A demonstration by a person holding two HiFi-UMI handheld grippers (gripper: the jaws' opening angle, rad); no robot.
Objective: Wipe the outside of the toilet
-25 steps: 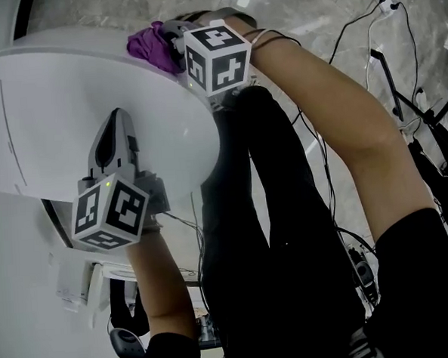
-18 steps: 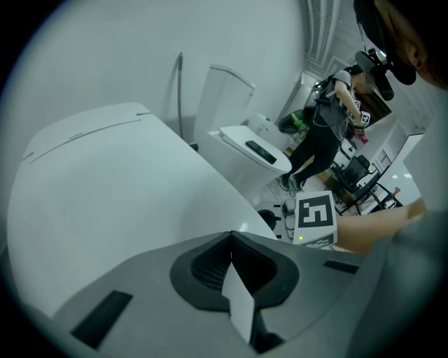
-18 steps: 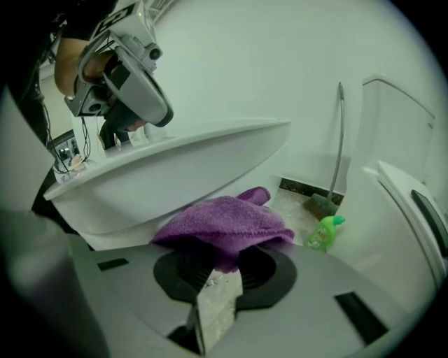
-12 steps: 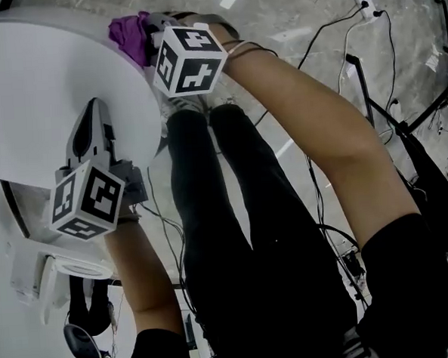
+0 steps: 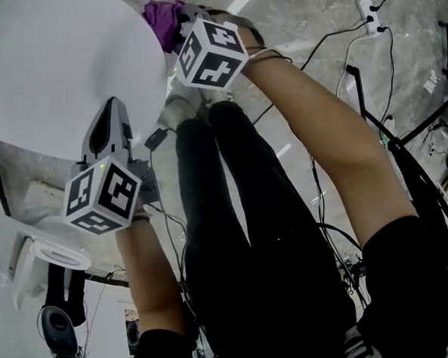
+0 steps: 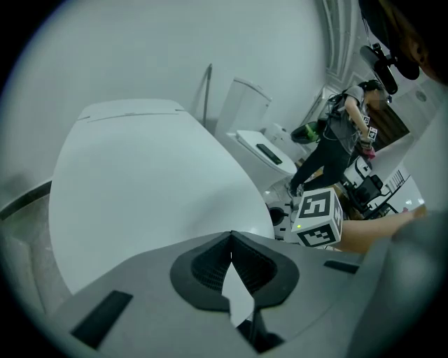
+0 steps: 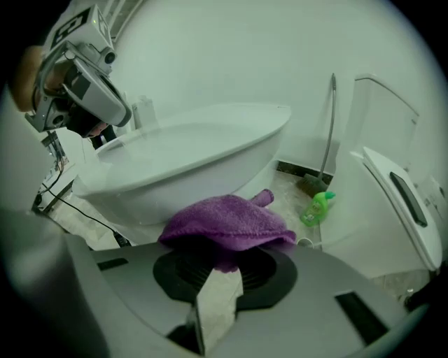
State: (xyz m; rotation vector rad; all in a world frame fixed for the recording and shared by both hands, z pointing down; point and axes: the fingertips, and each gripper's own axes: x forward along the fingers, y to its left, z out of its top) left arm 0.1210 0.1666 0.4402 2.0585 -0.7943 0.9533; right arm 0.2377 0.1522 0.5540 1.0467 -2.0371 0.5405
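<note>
Left gripper (image 5: pixel 112 109): fingers pressed together, nothing between them, forearm extended forward. Right gripper (image 5: pixel 182 22): fingers clamped on purple cloth (image 7: pixel 227 220), arm stretched farther ahead.

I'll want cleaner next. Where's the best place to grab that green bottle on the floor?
I'd grip the green bottle across its wider body, below the narrow cap, coming from above on the toilet side: the brush crowds its far side. Use the left gripper; the right gripper holds the purple cloth.
</note>
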